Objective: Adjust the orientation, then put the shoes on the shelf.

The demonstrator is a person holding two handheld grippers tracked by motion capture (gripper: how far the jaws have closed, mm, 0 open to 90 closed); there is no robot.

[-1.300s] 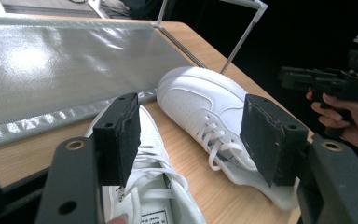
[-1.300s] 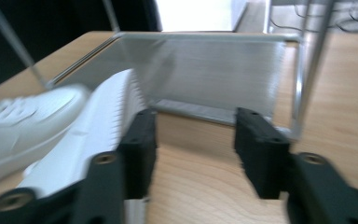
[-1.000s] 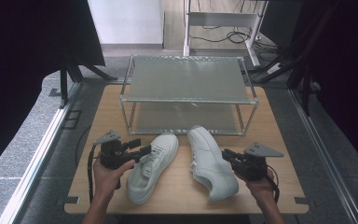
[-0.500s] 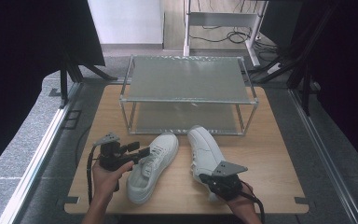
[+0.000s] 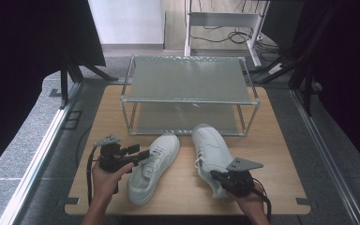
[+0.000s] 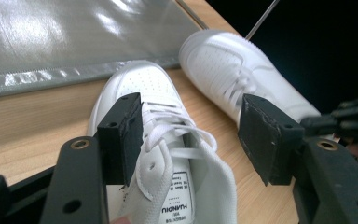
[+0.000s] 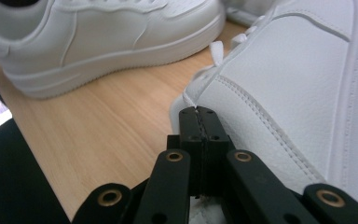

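- Light comes down evenly from overhead; the wooden table is bright, while dark curtains at both sides go nearly black.
- Glare streaks the grey shelf beyond the left claw.
- Ahead of the right claw, the white shoes blur softly and nearly wash out.
- Shadows under the shoes are faint.
- The high view looks soft and grainy.

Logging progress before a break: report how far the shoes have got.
Done: nothing stored; the rack shelves look bare. In hand: the right tool is shut on the right shoe; the left tool is open over the left shoe. Left: both shoes, presumably bound for the rack.
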